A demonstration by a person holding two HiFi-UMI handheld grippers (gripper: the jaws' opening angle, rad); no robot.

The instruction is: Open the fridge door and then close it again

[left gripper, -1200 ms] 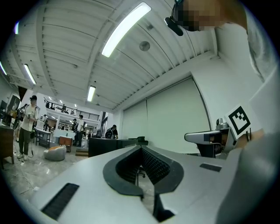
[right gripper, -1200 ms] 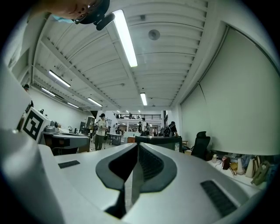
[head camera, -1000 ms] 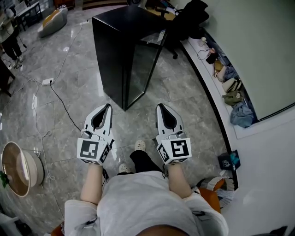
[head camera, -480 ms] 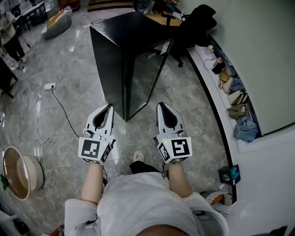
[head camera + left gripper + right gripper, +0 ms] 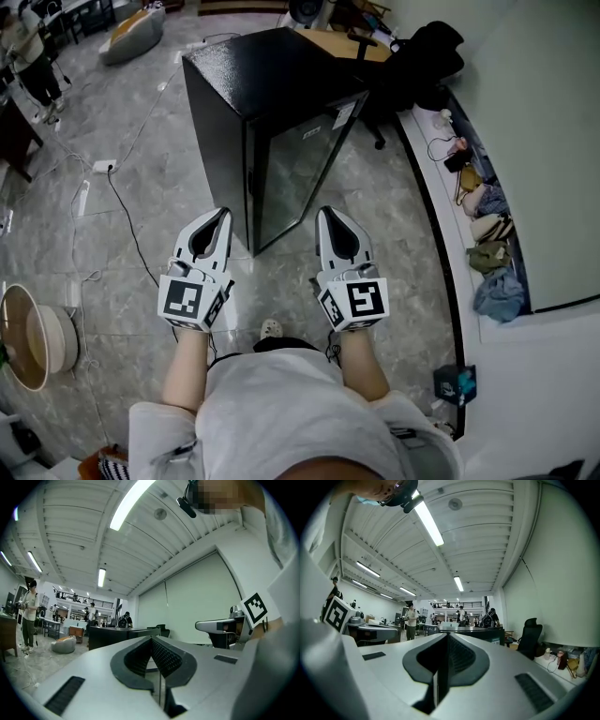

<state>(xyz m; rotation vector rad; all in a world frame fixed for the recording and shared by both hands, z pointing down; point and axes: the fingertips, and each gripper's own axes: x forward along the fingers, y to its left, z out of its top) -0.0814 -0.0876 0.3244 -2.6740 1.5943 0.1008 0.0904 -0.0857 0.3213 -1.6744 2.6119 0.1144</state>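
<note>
The fridge [image 5: 262,80] stands dead ahead of both grippers, and its near bottom corner pokes right into the gap between them. The left gripper [image 5: 221,217] has its tips just beside the fridge's dark side wall. The right gripper [image 5: 324,216] sits just off the lower edge of the glass door [image 5: 295,169]. Neither one is touching it. Both pairs of jaws are pressed together with nothing between them, and each gripper view shows only a thin slit.

It's a squat black box with a speckled top. The tinted glass door is closed flat against the front and faces the right gripper's side, with a small pale label [image 5: 343,114] at its upper corner.

A second ago that corner was still out ahead of the fingertips. Now the fridge fills more of the head view and the corner has slid back between the two grippers, so the person has walked in closer. The grippers keep the same side-by-side pose, closed throughout.

Further out, a white cable [image 5: 80,211] trails over the marble floor [image 5: 150,122] beyond the left gripper. A black office chair [image 5: 433,54] stands past the fridge on the right gripper's side. A ledge [image 5: 441,202] strewn with clothes and bags runs along the wall.
</note>
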